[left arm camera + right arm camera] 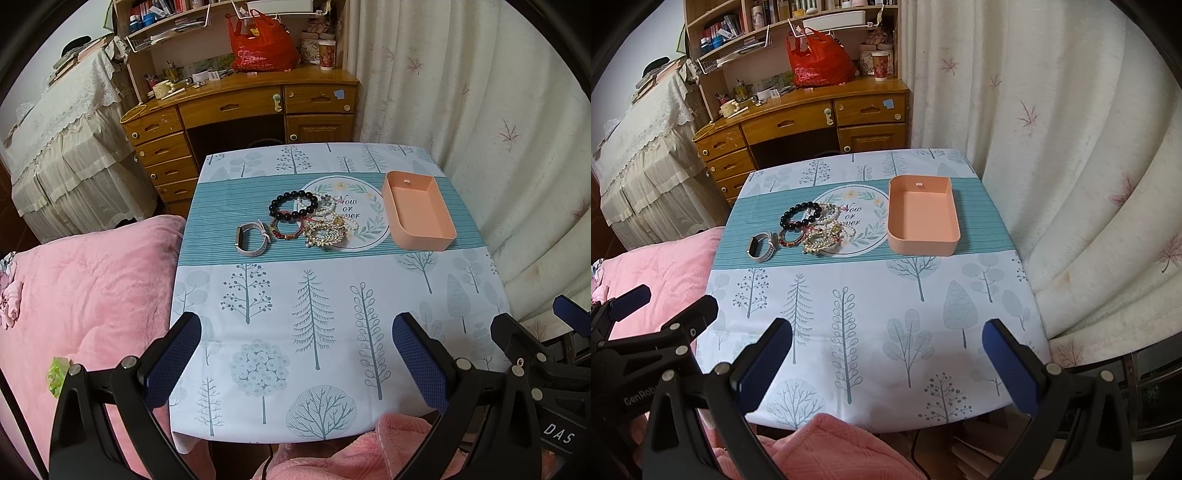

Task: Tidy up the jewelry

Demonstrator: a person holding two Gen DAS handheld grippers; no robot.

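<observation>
A pile of jewelry lies mid-table: a black bead bracelet (293, 206) (800, 215), a red bead bracelet (286, 229) (790, 236), gold and pearl pieces (328, 229) (825, 236), and a grey watch band (251, 240) (761, 248) at the left. An empty peach tray (419, 214) (923, 221) stands to the right of the pile. My left gripper (295, 354) is open and empty over the table's near edge. My right gripper (886, 358) is open and empty, also near the front edge, to the right of the left one.
The small table wears a tree-print cloth (314, 314) (886, 295). A pink blanket (85, 295) lies to the left and in front. A wooden desk (240, 110) stands behind, and a cream curtain (1071, 147) hangs to the right.
</observation>
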